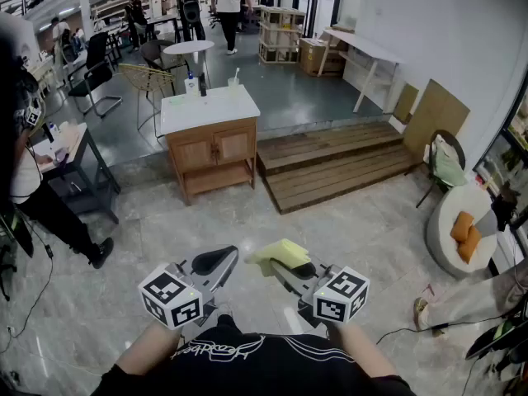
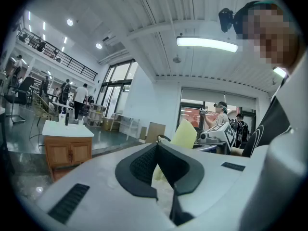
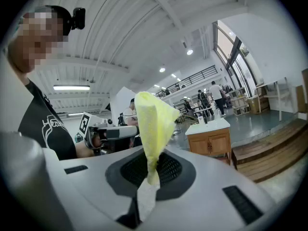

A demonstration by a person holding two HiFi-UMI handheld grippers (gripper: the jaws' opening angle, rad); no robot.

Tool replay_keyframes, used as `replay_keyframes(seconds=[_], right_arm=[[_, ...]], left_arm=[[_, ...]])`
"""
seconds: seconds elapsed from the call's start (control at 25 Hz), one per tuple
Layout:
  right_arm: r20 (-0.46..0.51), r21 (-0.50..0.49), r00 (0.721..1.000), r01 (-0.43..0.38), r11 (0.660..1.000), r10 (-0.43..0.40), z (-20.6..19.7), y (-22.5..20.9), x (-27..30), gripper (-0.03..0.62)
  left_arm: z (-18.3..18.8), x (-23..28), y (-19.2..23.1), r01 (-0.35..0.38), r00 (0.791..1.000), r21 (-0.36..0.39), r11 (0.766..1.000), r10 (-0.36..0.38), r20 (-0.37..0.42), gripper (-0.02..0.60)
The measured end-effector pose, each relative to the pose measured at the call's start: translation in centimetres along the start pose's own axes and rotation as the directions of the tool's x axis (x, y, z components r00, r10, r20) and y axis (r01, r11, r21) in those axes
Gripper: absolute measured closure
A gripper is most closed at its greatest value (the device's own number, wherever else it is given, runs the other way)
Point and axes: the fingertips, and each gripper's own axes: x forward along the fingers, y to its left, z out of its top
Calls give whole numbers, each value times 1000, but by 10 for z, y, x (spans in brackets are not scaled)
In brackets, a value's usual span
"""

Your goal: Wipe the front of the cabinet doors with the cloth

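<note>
A yellow cloth (image 1: 280,252) (image 3: 151,119) (image 2: 185,133) sticks up from my right gripper (image 1: 290,264) (image 3: 150,173), whose jaws are shut on it. My left gripper (image 1: 216,261) (image 2: 158,170) is shut with nothing in it, level with the right one, close in front of my body. The wooden cabinet (image 1: 212,151) (image 2: 68,152) (image 3: 210,142) with two front doors and a white top stands a few steps ahead on the tiled floor, far from both grippers.
Bottles (image 1: 192,83) stand on the cabinet top. A wooden platform (image 1: 334,162) lies to its right. A person (image 1: 37,184) stands by a dark desk (image 1: 78,159) at left. Chairs (image 1: 148,81), a round white seat with orange cushions (image 1: 460,228) and cables (image 1: 396,332) are around.
</note>
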Motion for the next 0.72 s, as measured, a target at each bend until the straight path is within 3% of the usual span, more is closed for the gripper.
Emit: replay_keyframes(seconds=[0.32,0.72], right_arm=[[8,17,1000,4,1000,-5,-2,-9,2,554],[-26,68,1000,5,998,-3,-11,-51,56,554]], left_arm=[[-6,-1,5,-13,1000,9,1000,13,3,575],[-25,13,71,-28,1000,-46,999,28,-5,575]])
